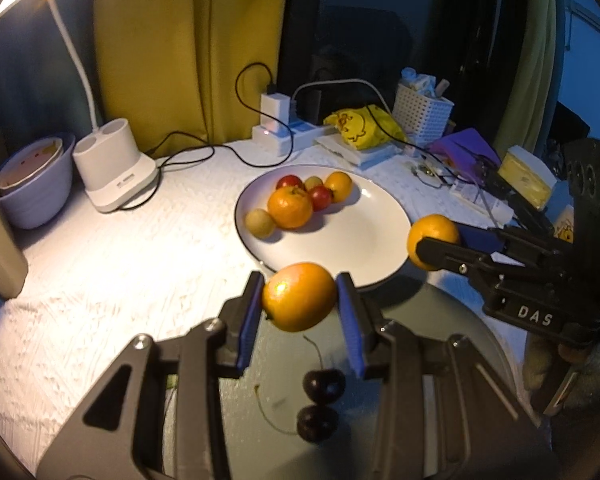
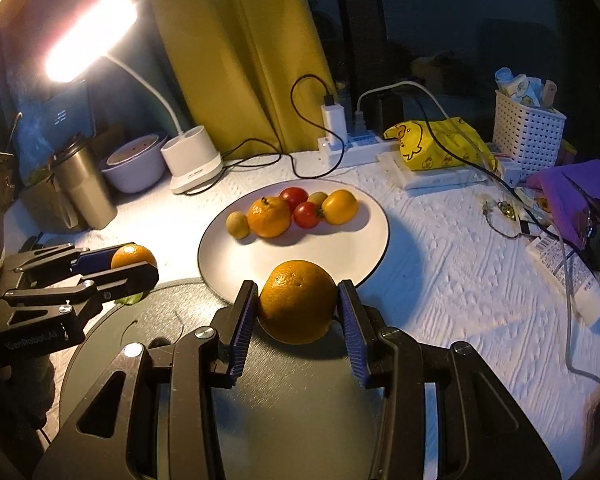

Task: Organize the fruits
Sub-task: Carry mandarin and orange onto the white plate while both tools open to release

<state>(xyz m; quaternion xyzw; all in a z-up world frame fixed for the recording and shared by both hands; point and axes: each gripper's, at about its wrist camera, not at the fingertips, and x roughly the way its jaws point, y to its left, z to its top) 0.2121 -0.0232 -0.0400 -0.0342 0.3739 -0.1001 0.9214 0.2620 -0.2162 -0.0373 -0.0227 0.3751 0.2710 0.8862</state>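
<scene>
Two oranges are each gripped in a claw above the near part of the counter. The left claw (image 1: 299,300) is clamped on a smooth orange (image 1: 298,297), its blue pads pressing the fruit's two sides. The right claw (image 2: 297,304) is clamped the same way on a larger, dimpled orange (image 2: 297,301). Both held fruits hang over the far edge of a dark round tray (image 1: 432,344), just short of the near rim of a white plate (image 1: 364,236).

The dark tray lies at the counter's near edge and holds two dark cherries (image 1: 320,404) with thin stems, touching each other, below the left claw.

The white plate sits mid-counter, touching or slightly overlapping the tray's far edge. Clustered in its far half are a tangerine (image 1: 290,206), two red cherry tomatoes (image 1: 320,197), a small orange fruit (image 1: 339,186) and two small tan round fruits (image 1: 260,223).

The counter (image 1: 100,280) wears a white textured cover. Along its far edge stand a lit white desk lamp (image 2: 192,164), a pale bowl (image 2: 134,168), a power strip (image 2: 352,146), a yellow packet (image 2: 436,146) and a white lattice basket (image 2: 528,136).
</scene>
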